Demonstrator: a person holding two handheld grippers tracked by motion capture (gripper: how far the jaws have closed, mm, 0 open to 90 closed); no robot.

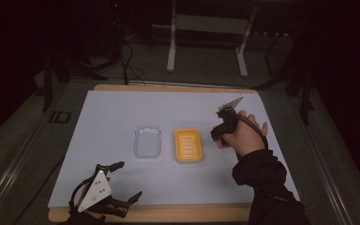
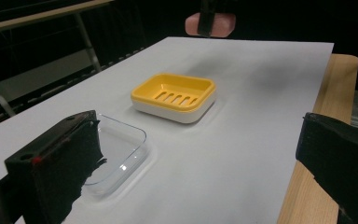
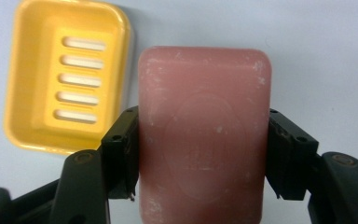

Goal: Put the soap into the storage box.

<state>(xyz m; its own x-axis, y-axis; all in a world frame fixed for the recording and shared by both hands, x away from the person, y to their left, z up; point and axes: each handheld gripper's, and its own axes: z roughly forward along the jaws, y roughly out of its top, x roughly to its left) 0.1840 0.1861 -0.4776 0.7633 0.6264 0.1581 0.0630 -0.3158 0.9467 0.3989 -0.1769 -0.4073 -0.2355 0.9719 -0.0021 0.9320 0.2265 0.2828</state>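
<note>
From the high view we see our right tongs (image 1: 221,132) held above the white surface (image 1: 122,108), just right of the yellow soap dish (image 1: 188,146); what they hold is hidden here by the hand. A clear plastic lid (image 1: 147,141) lies just left of the dish, apart from it. Our left tongs (image 1: 124,182) rest at the near edge, jaws spread with nothing between them. Faint dark lettering sits on the floor left of the surface, too dim for us to read.

In the left gripper view, the two black jaws stand wide apart. The clear lid (image 2: 121,154) lies near the left jaw, the yellow dish (image 2: 174,97) farther on, and a pink soap bar (image 2: 220,24) hangs above the far end, pinched by the right tongs (image 2: 206,18).

In the right gripper view, our right tongs (image 3: 200,154) clamp the pink soap bar (image 3: 204,140) by its two long sides. An embossed oval mark shows on its face; we cannot read any wording. The slotted yellow dish (image 3: 32,74) lies below, to the left of the bar.
</note>
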